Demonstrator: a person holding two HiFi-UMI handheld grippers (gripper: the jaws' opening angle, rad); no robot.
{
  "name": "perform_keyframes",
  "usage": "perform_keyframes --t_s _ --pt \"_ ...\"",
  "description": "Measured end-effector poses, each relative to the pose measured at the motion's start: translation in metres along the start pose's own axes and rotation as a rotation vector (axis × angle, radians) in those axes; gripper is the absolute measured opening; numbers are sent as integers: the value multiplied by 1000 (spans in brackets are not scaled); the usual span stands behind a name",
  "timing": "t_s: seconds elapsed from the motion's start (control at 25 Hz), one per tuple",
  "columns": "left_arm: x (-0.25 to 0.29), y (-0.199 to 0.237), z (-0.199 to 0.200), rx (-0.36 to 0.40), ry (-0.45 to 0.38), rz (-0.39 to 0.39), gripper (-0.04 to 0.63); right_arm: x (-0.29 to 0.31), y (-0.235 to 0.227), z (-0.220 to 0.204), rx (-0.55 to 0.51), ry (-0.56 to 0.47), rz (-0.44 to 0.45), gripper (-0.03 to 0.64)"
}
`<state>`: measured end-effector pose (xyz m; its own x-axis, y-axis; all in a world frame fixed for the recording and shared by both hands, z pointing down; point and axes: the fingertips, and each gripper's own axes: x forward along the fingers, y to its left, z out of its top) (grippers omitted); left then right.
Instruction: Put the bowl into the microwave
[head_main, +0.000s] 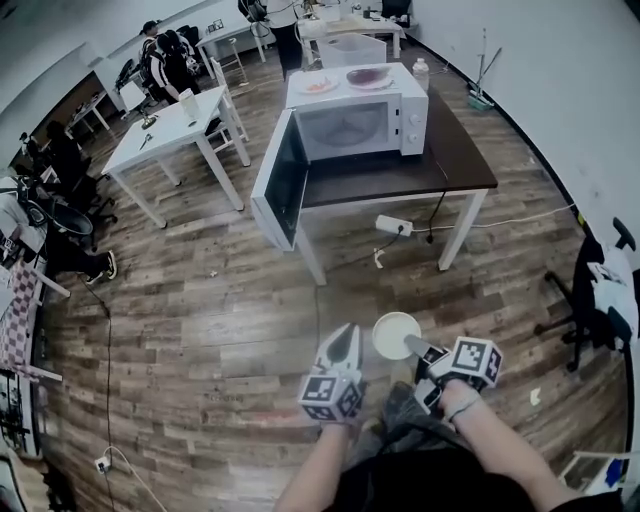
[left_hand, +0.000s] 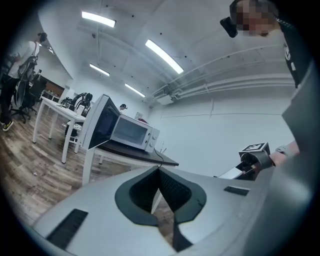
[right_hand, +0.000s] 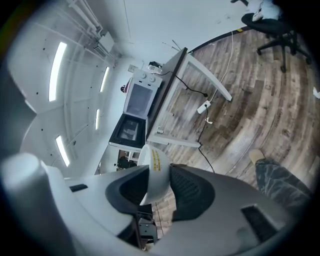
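A white bowl (head_main: 394, 334) hangs over the wooden floor, and my right gripper (head_main: 412, 346) is shut on its rim. In the right gripper view the bowl (right_hand: 154, 172) sits edge-on between the two dark pads. My left gripper (head_main: 346, 330) is just left of the bowl, shut with nothing in it; its pads (left_hand: 172, 190) meet at the tips. The white microwave (head_main: 362, 122) stands on a dark table (head_main: 460, 160) ahead, some way off. Its door (head_main: 284, 180) is swung wide open to the left. The microwave (left_hand: 131, 132) also shows in the left gripper view, and the microwave (right_hand: 139, 100) shows in the right gripper view.
Two plates (head_main: 368, 78) and a bottle (head_main: 421, 72) are on or beside the microwave's top. A power strip (head_main: 394, 225) and cables lie on the floor under the table. White tables (head_main: 170, 130) and seated people are at the far left. An office chair (head_main: 592, 290) is at the right.
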<state>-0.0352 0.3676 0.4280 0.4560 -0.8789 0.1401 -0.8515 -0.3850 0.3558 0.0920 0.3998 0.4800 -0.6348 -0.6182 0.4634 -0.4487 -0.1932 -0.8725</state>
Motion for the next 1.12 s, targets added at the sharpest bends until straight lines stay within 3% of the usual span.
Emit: perform_keyframes --t_s 0.64,1.12 --pt "152 24 38 4 -18 24 0 70 26 134 -44 55 29 130" --pt "196 46 40 2 -9 81 -2 110 29 177 -49 107 42 129"
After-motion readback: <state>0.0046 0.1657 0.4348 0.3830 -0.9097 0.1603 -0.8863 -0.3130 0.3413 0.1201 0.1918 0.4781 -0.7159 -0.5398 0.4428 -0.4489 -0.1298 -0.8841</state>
